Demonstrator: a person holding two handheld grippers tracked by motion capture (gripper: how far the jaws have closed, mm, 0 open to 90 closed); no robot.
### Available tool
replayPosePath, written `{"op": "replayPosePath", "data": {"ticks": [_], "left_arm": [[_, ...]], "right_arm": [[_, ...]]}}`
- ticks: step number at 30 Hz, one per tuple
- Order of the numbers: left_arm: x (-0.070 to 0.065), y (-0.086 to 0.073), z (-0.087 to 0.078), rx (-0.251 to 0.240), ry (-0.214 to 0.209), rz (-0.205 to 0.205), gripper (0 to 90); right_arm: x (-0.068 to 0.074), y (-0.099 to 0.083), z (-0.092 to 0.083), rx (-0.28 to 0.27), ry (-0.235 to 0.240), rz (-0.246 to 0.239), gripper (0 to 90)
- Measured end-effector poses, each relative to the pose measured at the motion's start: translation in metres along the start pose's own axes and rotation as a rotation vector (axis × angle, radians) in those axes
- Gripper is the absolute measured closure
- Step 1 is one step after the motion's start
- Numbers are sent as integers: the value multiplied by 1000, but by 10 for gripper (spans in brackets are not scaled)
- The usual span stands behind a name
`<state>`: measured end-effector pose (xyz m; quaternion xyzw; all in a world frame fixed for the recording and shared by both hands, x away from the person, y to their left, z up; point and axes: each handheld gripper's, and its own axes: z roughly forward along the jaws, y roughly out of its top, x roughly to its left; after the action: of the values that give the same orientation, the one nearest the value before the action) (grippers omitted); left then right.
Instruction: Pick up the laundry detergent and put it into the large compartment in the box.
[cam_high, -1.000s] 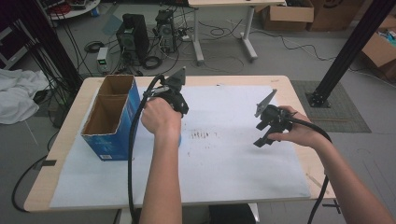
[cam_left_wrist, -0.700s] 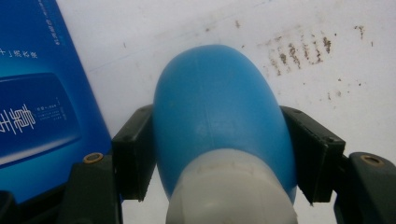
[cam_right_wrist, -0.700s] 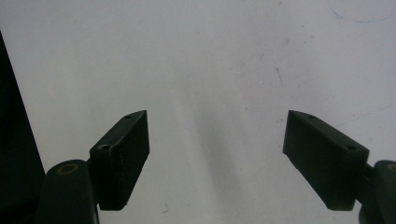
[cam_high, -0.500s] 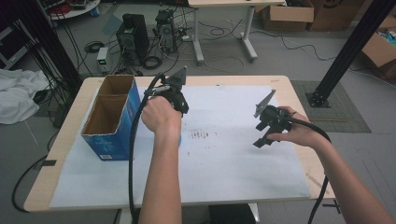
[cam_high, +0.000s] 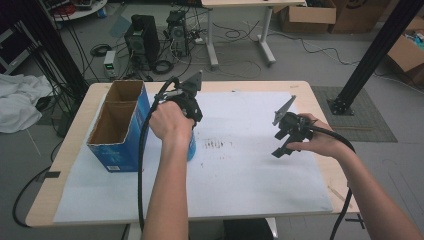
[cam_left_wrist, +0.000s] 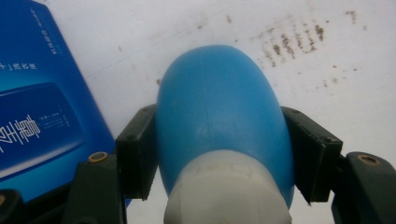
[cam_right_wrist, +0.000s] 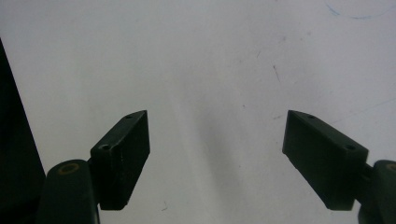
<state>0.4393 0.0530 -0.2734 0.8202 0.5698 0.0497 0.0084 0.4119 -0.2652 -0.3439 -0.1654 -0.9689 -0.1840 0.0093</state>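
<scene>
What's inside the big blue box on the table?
The blue box is open on top, with two compartments. Their brown cardboard inner walls show and nothing visible sticks up, but the bottoms are hidden by the walls, so something low could lie there.

- A lab or research workroom is shown, not a home.
- A light wooden table (cam_high: 320, 172) is covered by a white paper sheet (cam_high: 250, 185) marked with dark smudges.
- Two computer towers (cam_high: 141, 37) are stood on the grey floor beyond the table, with a small power unit (cam_high: 110, 64) beside them.
- Loose cables (cam_high: 240, 35) are spread across the floor.
- A black metal frame post (cam_high: 372, 55) is bolted to a floor plate at the right.
- Cardboard boxes (cam_high: 307, 15) are stacked at the back, by a second desk (cam_high: 240, 4).
- White cloth (cam_high: 20, 102) is heaped at the left.
</scene>
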Motion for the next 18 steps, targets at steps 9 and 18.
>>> {"op": "replayPosePath", "data": {"ticks": [9,18], "left_arm": [[0,0,-32,-7,11,50,363],[18,-4,-77,-15,14,66,366]], "right_arm": [[0,1,-2,4,-5,6,231],[0,4,-3,4,-8,10,232]]}}
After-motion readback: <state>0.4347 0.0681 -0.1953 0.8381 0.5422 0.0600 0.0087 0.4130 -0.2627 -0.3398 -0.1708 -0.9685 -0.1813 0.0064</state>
